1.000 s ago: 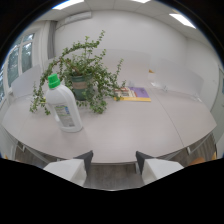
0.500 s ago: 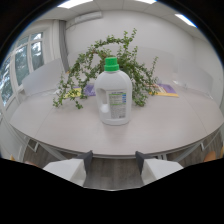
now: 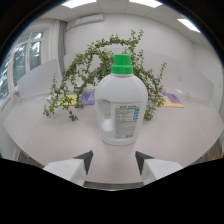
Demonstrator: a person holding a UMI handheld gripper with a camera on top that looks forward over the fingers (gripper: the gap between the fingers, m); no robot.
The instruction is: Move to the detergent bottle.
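A white detergent bottle (image 3: 120, 105) with a green cap stands upright on the pale table (image 3: 45, 135), just ahead of my fingers and centred on the gap between them. My gripper (image 3: 114, 161) is open, its two white fingertips (image 3: 84, 161) apart and short of the bottle's base, with nothing between them. The bottle's label faces me.
A leafy green plant (image 3: 85, 70) spreads behind the bottle, its branches trailing on both sides. Purple and yellow papers (image 3: 172, 99) lie on the table beyond it. Windows (image 3: 20, 65) line the wall beyond the plant's trailing side.
The view has swung onto the bottle and closed in: it went from off to one side and small to centred and large, just ahead of the fingers.
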